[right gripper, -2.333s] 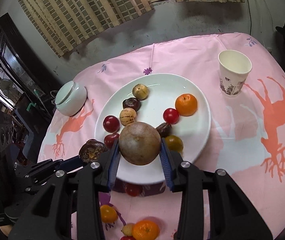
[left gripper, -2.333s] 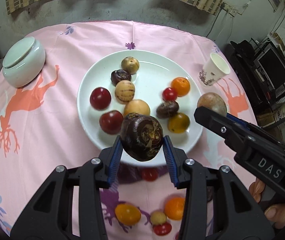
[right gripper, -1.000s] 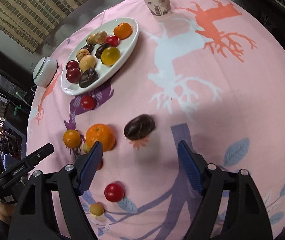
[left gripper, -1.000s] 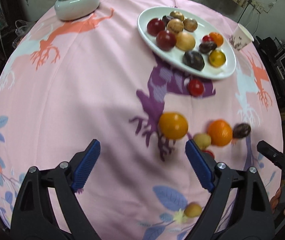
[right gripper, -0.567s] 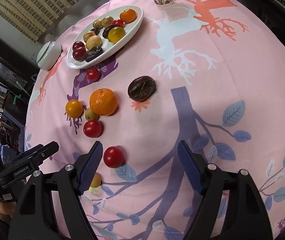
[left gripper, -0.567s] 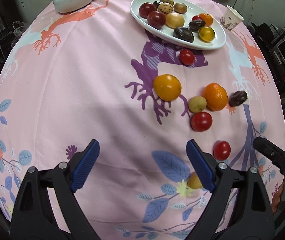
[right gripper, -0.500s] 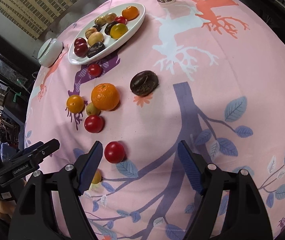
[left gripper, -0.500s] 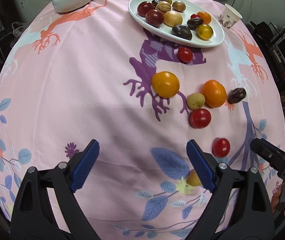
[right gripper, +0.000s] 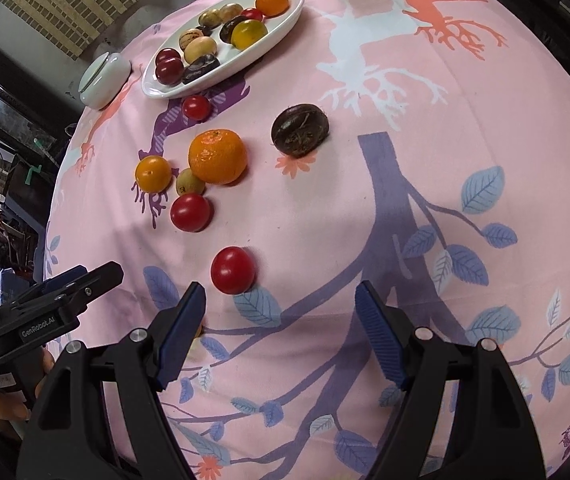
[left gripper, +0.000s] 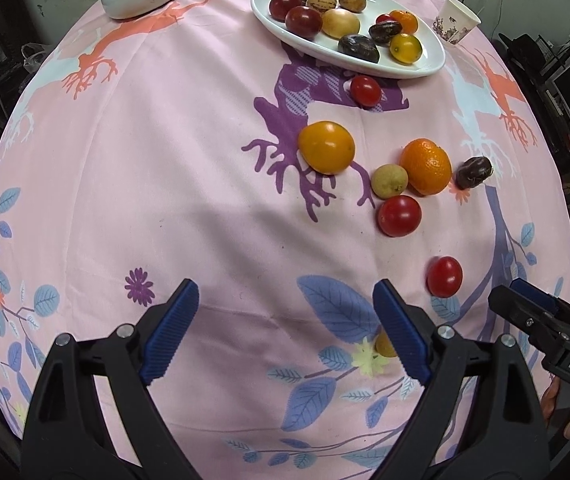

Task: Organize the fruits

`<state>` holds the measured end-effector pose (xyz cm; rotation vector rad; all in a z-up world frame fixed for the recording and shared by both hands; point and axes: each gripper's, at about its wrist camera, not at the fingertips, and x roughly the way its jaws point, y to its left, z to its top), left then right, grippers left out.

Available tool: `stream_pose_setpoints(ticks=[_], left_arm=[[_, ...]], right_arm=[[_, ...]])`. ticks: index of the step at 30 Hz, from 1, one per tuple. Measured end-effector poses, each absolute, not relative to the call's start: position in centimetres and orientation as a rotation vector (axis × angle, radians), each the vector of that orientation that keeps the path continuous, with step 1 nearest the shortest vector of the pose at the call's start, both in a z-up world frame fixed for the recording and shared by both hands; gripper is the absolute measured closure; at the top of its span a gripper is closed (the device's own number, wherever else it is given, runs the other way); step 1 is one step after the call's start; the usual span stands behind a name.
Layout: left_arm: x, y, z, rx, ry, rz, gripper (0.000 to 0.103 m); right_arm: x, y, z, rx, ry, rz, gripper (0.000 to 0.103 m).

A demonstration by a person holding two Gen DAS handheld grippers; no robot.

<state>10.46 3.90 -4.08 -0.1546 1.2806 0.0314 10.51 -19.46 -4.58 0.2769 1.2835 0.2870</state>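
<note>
A: Left wrist view first: what lies on the pink printed tablecloth (left gripper: pixel 165 160)?
B: A loose cluster of fruit. A smooth yellow-orange fruit (left gripper: pixel 326 147) sits left of a small tan round fruit (left gripper: pixel 389 179), which touches a dimpled orange (left gripper: pixel 425 166). A wrinkled dark-brown fruit (left gripper: pixel 473 172) lies just right of the orange.
A: And the red ones?
B: Three glossy cherry tomatoes: one (left gripper: pixel 365 90) by the white oval plate (left gripper: pixel 425 68), one (left gripper: pixel 399 215) below the tan fruit, one (left gripper: pixel 444 276) nearest the grippers.
A: The plate?
B: At the far edge, filled with mixed red, tan, dark and orange fruit.
A: Grippers?
B: The left gripper (left gripper: pixel 285 332) is spread wide over bare cloth, holding nothing. The right gripper (right gripper: pixel 281 328) is also spread and empty, that nearest tomato just beyond its left finger.
</note>
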Motion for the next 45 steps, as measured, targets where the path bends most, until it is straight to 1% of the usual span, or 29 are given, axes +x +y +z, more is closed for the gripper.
stream_pose_setpoints(ticks=[25,45], left_arm=[[13.7,5.2,-6.3,-0.174,1.331,0.069,0.012],[18.1,2.8,-5.8,-0.124,1.257,0.017,0.012]], right_arm=[[13.3,-19.0,-7.0,0.291,1.350,0.279,0.025],[13.5,-19.7,-7.0,0.318,1.345,0.284,0.025]])
